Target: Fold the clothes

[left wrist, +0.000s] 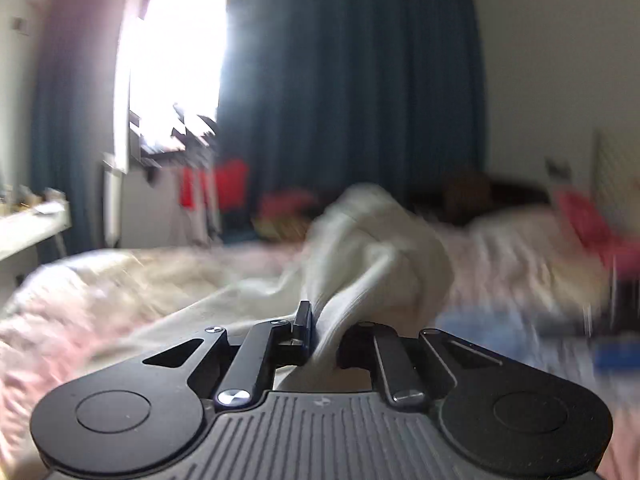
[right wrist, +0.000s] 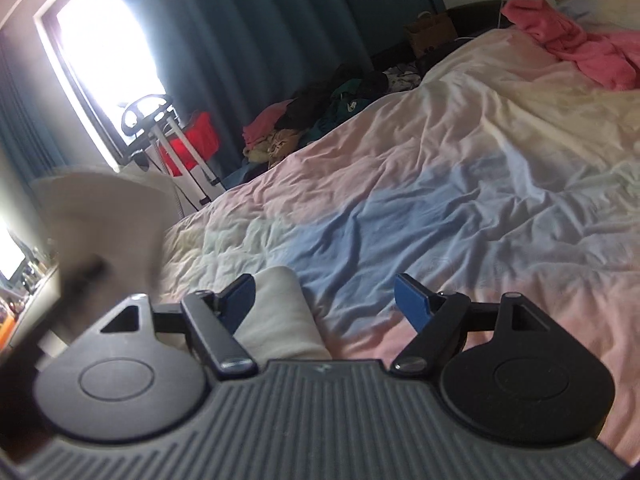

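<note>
White garment lifted over the bed

The left gripper pinches the white garment; the right gripper gapes around a fold. Thin bunched cloth could slip onto the bed.

Daylight blazed through the window far beyond the tongs, blowing it out white, while the left view smeared with motion blur and fisheye edges darkened and curved

Motion blur smears the left wrist view — the bed and red things by the window cannot be identified. The white garment hides the left tongs' right finger — its far end is smeared.
</note>
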Motion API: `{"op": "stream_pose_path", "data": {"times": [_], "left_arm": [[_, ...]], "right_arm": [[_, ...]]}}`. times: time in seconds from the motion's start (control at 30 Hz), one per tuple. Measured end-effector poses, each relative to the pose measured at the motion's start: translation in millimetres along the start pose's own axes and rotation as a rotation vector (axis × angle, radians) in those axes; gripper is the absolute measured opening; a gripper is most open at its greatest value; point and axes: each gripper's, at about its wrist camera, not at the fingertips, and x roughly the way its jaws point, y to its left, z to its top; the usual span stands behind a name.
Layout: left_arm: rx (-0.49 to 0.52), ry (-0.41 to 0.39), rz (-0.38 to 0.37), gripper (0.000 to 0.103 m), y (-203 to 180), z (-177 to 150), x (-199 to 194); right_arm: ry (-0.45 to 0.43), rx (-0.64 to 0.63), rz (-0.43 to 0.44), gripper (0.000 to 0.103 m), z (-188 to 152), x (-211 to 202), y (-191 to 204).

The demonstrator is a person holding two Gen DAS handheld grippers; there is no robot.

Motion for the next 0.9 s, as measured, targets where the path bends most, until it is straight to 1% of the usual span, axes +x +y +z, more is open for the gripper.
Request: {"op": "stream_pose_path", "data": {"times": [0.07, 0.1, 0.13, 0.17, 0.23, 0.27, 0.3, 0.33, 0.37, 0.4, 0.43, 0.5, 0.57, 0.67, 0.7, 0.77, 0.8, 0.87, 0.9], "left_arm": [[0.055, 0.068, -0.024, 0.014, -20.0, -23.5, 15.9], [0.079, 0.055, -0.017, 0.016, -26.4, -28.9, 16.3], [0.091, 0.046, -0.015, 0.017, -23.4, -34.2, 14.8], [0.104, 0.036, -0.014, 0.024, -20.5, -39.5, 13.2], [0.106, 0.08, -0.054, 0.033, -15.1, -38.5, 12.8], [0.107, 0.104, -0.074, 0.044, -8.5, -36.1, 14.4], [0.107, 0.122, -0.087, 0.059, 6.4, -34.5, 11.3], [0.107, 0.14, -0.1, 0.066, 21.2, -32.9, 8.1], [0.107, 0.157, -0.125, 0.077, 29.8, -31.6, 3.4], [0.105, 0.169, -0.153, 0.081, 46.0, -31.8, -4.3], [0.106, 0.18, -0.17, 0.081, 66.9, -31.6, -12.8], [0.135, 0.191, -0.155, 0.081, 82.9, -31.5, -30.3], [0.165, 0.178, -0.131, 0.082, 97.0, -33.7, -51.5], [0.221, 0.128, -0.069, 0.086, 114.8, -42.2, -88.0], [0.233, 0.117, -0.043, 0.089, 120.4, -45.9, -91.6], [0.223, 0.105, -0.001, 0.091, 130.5, -52.7, -109.9], [0.211, 0.101, -0.001, 0.091, 135.8, -54.6, -110.9], [0.182, 0.099, -0.037, 0.094, 143.8, -58.1, -114.1], [0.156, 0.096, -0.049, 0.094, 147.4, -59.2, -114.4]], "right_arm": [[0.006, 0.023, 0.012, 0.078, 0.2, 3.1, -4.7], [0.008, 0.034, 0.018, 0.078, 0.3, 4.6, -7.0], [0.013, 0.044, 0.025, 0.078, 0.3, 6.3, -9.3], [0.02, 0.061, 0.042, 0.079, 0.0, 8.6, -11.8], [0.044, 0.112, 0.092, 0.08, -1.3, 14.2, -17.6], [0.066, 0.154, 0.131, 0.08, -2.3, 18.5, -21.4], [0.089, 0.197, 0.171, 0.08, -3.7, 23.3, -24.8], [0.111, 0.24, 0.207, 0.08, -5.9, 28.1, -27.1], [0.131, 0.276, 0.232, 0.08, -7.8, 32.8, -29.0], [0.145, 0.295, 0.239, 0.08, -10.0, 35.8, -29.5], [0.158, 0.309, 0.241, 0.08, -12.4, 38.2, -29.7], [0.184, 0.338, 0.244, 0.08, -17.0, 43.2, -30.0], [0.207, 0.363, 0.253, 0.08, -21.7, 47.2, -29.9], [0.237, 0.401, 0.274, 0.08, -28.8, 52.4, -27.6], [0.241, 0.404, 0.279, 0.08, -30.8, 55.7, -24.9], [0.249, 0.41, 0.289, 0.08, -34.9, 62.2, -19.6], [0.252, 0.413, 0.294, 0.08, -36.9, 65.5, -17.0], [0.26, 0.42, 0.304, 0.08, -41.0, 72.0, -11.7], [0.263, 0.423, 0.309, 0.08, -43.1, 75.3, -9.0]]}}
